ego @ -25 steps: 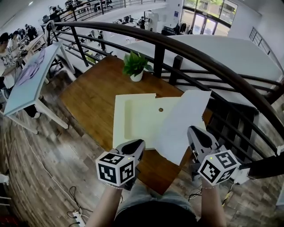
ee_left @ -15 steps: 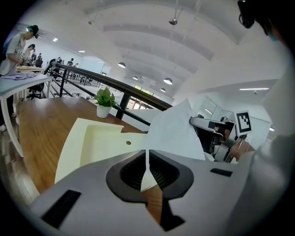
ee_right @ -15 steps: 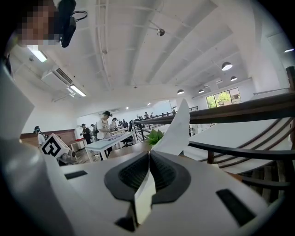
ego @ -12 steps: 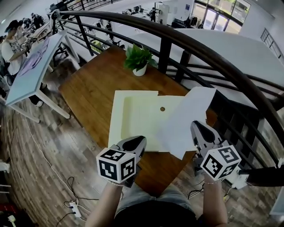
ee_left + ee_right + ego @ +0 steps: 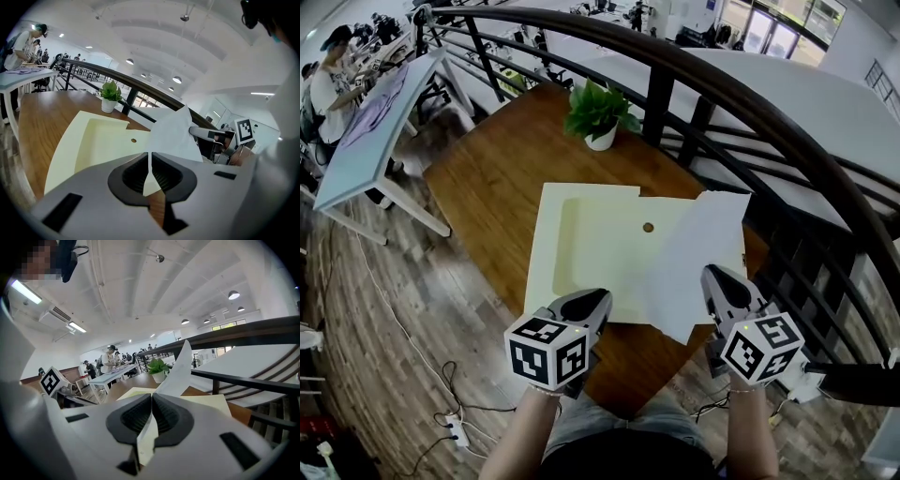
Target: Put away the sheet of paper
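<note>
While the right gripper [image 5: 713, 278] pinches the near edge of the sheet of paper [image 5: 698, 248], the sheet slants up over the right half of the pale yellow folder [image 5: 581, 239] on the wooden table [image 5: 492, 178]. At the folder's near edge, the left gripper's [image 5: 589, 302] 2 jaws are almost together, holding nothing.

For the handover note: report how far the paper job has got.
Done: the sheet is off the table, pinched at its near edge in the right gripper. In hand: it hangs at a slant over the right side of the cream folder; the left gripper, jaws together, sits at the folder's near edge. Left: lay the sheet in the folder.
</note>
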{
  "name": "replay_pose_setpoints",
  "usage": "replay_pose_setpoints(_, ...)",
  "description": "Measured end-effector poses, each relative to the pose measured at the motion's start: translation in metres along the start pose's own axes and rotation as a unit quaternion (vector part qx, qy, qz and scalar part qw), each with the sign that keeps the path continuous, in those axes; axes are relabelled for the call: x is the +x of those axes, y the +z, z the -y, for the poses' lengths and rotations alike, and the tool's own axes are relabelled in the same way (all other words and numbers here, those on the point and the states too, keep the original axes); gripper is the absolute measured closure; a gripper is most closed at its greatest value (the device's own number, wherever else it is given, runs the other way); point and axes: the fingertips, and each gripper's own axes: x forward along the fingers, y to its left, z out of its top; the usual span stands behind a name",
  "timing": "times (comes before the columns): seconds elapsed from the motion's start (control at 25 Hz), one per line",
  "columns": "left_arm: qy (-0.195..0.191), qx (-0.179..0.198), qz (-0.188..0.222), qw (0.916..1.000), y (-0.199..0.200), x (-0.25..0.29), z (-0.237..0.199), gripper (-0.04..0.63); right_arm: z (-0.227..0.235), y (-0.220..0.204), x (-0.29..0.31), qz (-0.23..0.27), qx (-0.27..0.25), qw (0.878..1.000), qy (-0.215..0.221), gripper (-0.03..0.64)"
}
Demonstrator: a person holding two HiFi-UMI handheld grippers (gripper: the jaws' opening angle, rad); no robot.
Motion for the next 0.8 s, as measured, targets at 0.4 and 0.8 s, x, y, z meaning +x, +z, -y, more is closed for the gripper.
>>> replay_pose_setpoints(0.4,0.01,-0.014,-0.019,0.9997,-0.014,0.008,-0.005,0.561,0.018,-0.03,0.012,-0.055,-0.003,0.998,0.014,0.586)
replay_pose_setpoints(0.8,0.016,-0.021,-0.033,0.9991,-0.024,0.013,-0.004,0.561,0.037,-0.055,0.028,-0.096,0.0,0.995,0.021,0.586)
